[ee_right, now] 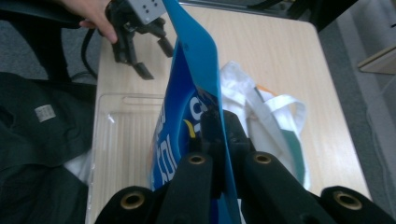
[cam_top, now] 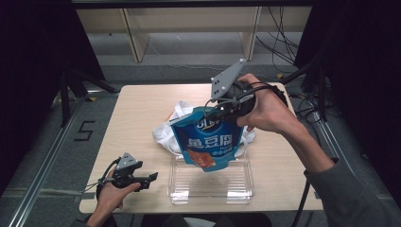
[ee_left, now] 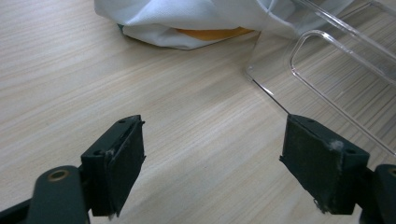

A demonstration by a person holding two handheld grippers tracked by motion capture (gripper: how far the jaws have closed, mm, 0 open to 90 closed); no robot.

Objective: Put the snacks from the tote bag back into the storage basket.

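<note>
A blue snack pouch (cam_top: 208, 142) with white lettering hangs in the air over a clear plastic tray (cam_top: 210, 189). My right gripper (cam_top: 218, 112) is shut on the pouch's top edge; in the right gripper view the pouch (ee_right: 191, 79) stands edge-on between the closed jaws (ee_right: 219, 128). My left gripper (cam_top: 150, 178) rests near the table's front left corner, open, with bare wood between its fingers (ee_left: 119, 163). It points toward the tray's corner (ee_left: 275, 93).
A white cloth bag (cam_top: 172, 130) with an orange patch lies crumpled behind the tray, mid-table; it also appears as the bag (ee_left: 187, 23) ahead of the left gripper. Wooden table (cam_top: 137, 104) has free room at left and back. Shelving and cables stand beyond.
</note>
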